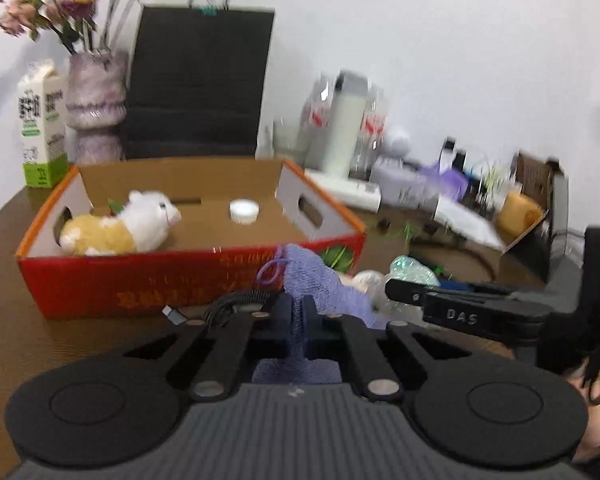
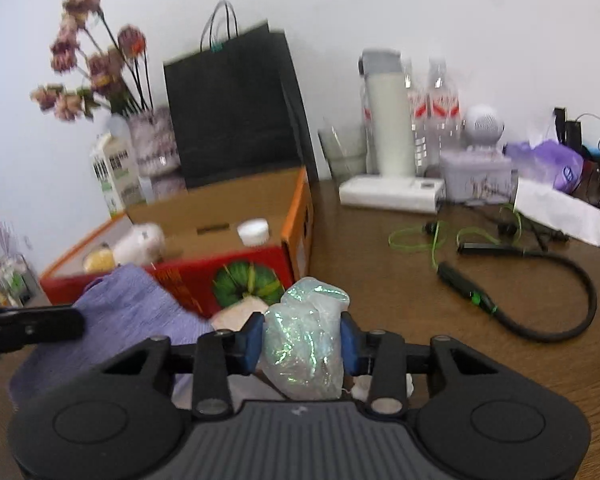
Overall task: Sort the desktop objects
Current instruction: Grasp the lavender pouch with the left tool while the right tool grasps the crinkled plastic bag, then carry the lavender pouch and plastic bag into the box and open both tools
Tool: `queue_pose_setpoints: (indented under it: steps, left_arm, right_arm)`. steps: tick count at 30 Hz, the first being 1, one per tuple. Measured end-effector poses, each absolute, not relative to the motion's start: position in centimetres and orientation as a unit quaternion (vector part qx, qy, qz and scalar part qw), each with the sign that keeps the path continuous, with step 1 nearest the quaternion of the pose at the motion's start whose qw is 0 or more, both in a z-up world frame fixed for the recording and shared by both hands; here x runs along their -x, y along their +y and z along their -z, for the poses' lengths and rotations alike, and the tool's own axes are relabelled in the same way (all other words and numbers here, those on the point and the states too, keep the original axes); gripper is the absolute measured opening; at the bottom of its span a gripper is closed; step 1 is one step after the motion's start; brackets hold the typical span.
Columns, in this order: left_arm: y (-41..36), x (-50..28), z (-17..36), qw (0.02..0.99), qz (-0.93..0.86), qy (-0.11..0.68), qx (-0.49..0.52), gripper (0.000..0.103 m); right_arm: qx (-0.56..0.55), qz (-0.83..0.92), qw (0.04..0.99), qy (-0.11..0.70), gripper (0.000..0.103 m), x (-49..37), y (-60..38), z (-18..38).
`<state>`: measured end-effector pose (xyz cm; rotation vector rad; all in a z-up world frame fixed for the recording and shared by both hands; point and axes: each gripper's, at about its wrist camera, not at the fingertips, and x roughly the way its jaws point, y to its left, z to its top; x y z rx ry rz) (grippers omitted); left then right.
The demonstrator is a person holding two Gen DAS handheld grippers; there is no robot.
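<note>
Brown desk: the red box [image 1: 80, 280] near its back edge already holds a plush toy [image 1: 120, 228] and white jar [image 1: 244, 211]; the left gripper [image 1: 297, 312] clamps a purple cloth [image 1: 320, 280], the right gripper [image 2: 302, 344] pinches an iridescent bag [image 2: 304, 344], cables [image 2: 540, 280] remain.

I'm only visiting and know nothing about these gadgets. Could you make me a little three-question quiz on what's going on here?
1. True or false: the left gripper is shut on the purple cloth.
2. What does the right gripper grip? A) white jar B) shiny plastic bag C) milk carton
3. Name the toy lying in the red cardboard box.

Key: 1 true; 2 B; 3 the plush animal.
</note>
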<state>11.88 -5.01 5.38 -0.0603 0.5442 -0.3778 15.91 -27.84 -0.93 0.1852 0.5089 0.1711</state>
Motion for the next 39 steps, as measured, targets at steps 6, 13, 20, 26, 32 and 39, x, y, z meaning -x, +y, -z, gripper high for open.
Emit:
queue_pose_setpoints:
  steps: [6, 13, 20, 26, 32, 39]
  left_arm:
    - [-3.2, -7.5, -9.1, 0.960, 0.184, 0.202, 0.055, 0.005]
    - [-0.9, -4.1, -9.9, 0.960, 0.182, 0.196, 0.078, 0.005]
    - [1.4, -1.7, -8.2, 0.955, 0.177, 0.216, 0.095, 0.005]
    - [2.6, -0.8, -7.3, 0.951, 0.179, 0.227, 0.112, 0.005]
    - [2.9, -1.3, -7.0, 0.949, 0.190, 0.219, 0.126, 0.005]
    - [4.3, -5.8, -8.6, 0.948, 0.197, 0.205, 0.145, 0.005]
  right_arm:
    - [-0.092, -0.095, 0.971, 0.198, 0.037, -12.1, -26.9, -2.3]
    - [-0.098, -0.141, 0.963, 0.207, 0.039, -7.4, -24.3, -3.1]
    - [-0.073, -0.151, 0.955, 0.243, 0.039, -3.6, -21.5, -1.7]
    - [-0.068, -0.127, 0.958, 0.249, 0.041, -2.3, -21.5, -1.9]
    - [-0.058, -0.124, 0.960, 0.246, 0.041, -2.3, -21.1, -1.9]
    - [-0.071, -0.122, 0.965, 0.219, 0.041, -5.3, -21.1, -3.2]
